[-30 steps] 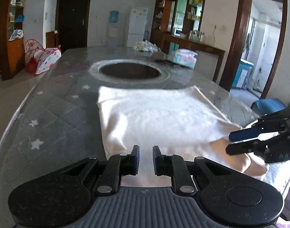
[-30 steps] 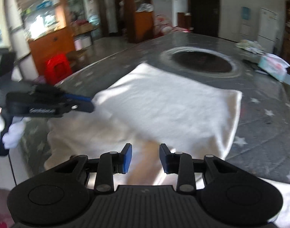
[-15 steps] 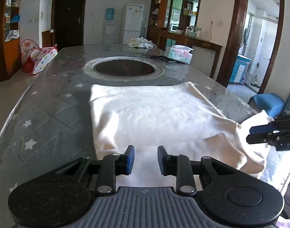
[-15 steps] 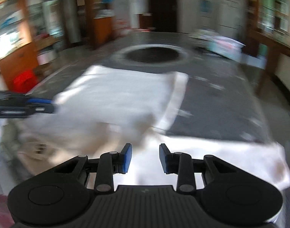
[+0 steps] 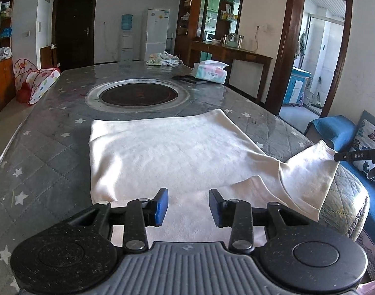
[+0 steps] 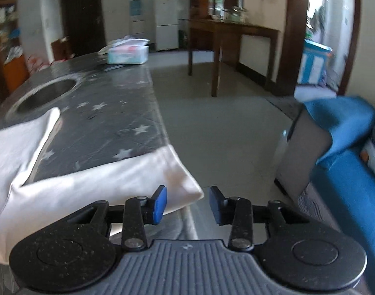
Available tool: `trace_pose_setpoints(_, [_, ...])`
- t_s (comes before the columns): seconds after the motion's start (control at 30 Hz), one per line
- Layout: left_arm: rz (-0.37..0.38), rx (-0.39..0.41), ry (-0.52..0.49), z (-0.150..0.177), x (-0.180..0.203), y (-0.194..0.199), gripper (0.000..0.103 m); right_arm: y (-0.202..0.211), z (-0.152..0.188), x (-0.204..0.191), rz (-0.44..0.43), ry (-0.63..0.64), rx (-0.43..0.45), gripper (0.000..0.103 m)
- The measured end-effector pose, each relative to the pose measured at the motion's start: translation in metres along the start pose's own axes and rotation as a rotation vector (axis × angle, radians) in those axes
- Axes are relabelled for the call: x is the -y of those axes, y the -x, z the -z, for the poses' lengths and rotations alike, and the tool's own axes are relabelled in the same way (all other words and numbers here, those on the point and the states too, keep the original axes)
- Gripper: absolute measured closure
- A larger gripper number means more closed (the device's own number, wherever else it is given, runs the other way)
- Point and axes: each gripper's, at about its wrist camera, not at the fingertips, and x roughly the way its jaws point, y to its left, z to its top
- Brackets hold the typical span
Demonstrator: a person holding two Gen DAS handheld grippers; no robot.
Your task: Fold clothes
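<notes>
A white garment point(image 5: 167, 152) lies folded flat on the grey star-patterned table point(image 5: 52, 172). One sleeve point(image 5: 308, 172) sticks out to the right, over the table's corner. My left gripper point(image 5: 188, 204) hovers over the garment's near edge. Its jaws are opening and its pads touch nothing. My right gripper point(image 6: 187, 202) is at the table's right edge, and its jaws are opening too. The sleeve's corner point(image 6: 182, 184) lies just under its left pad, and neither pad presses on it. In the left wrist view one right finger point(image 5: 354, 156) shows beside the sleeve's tip.
A round inset burner point(image 5: 138, 94) sits mid-table beyond the garment. A tissue box point(image 5: 210, 72) and a crumpled cloth bundle point(image 5: 164, 59) lie at the far end. A blue sofa point(image 6: 347, 172) stands close on the right, with bare floor point(image 6: 224, 123) between it and the table.
The right gripper swung from over the garment's middle out to the sleeve at the table's right corner. The sleeve now lies spread to the right. The left jaws widened.
</notes>
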Motion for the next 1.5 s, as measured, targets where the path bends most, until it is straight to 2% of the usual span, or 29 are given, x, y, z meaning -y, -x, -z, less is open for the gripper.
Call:
trace_pose_setpoints(0.13, [-0.006, -0.009, 0.001, 0.001, 0.001, -0.001, 0.061, -0.012, 0.000, 0.016, -0.080, -0.096, -0.009, 0.066])
trace_pose_setpoints(0.2, [-0.004, -0.012, 0.000, 0.001, 0.001, -0.001, 0.060, -0.015, -0.001, 0.021, -0.117, -0.140, -0.017, 0.074])
trace_pose_setpoints(0.23, [-0.004, -0.013, -0.001, 0.001, 0.002, -0.001, 0.060, -0.015, -0.001, 0.023, -0.125, -0.155, -0.015, 0.082])
trace_pose_setpoints(0.33, [-0.004, -0.018, -0.001, 0.001, 0.002, -0.002, 0.059, -0.009, -0.003, 0.018, -0.109, -0.134, 0.004, 0.095])
trace_pose_setpoints(0.43, [-0.001, -0.018, -0.003, 0.002, 0.003, -0.002, 0.058, 0.001, -0.008, 0.009, -0.124, -0.101, 0.029, 0.097])
trace_pose_setpoints(0.57, [0.000, -0.011, -0.009, 0.004, 0.005, 0.000, 0.056, 0.023, -0.022, -0.010, -0.225, -0.058, 0.076, 0.098])
trace_pose_setpoints(0.8, [-0.016, 0.015, 0.015, 0.010, -0.004, 0.012, 0.053, 0.067, -0.060, -0.079, -0.514, 0.063, 0.141, 0.098])
trace_pose_setpoints(1.03, [-0.041, 0.057, 0.059, 0.020, -0.020, 0.034, 0.052, 0.092, -0.081, -0.174, -0.744, 0.245, 0.129, 0.098])
trace_pose_setpoints(1.27, [-0.069, 0.079, 0.122, 0.034, -0.040, 0.049, 0.051, 0.094, -0.063, -0.263, -0.849, 0.423, 0.058, 0.098])
trace_pose_setpoints(1.4, [-0.084, 0.084, 0.151, 0.041, -0.048, 0.054, 0.050, 0.089, -0.043, -0.299, -0.889, 0.476, -0.011, 0.098])
trace_pose_setpoints(1.5, [-0.092, 0.082, 0.167, 0.043, -0.053, 0.055, 0.050, 0.085, -0.029, -0.313, -0.913, 0.487, -0.050, 0.098])
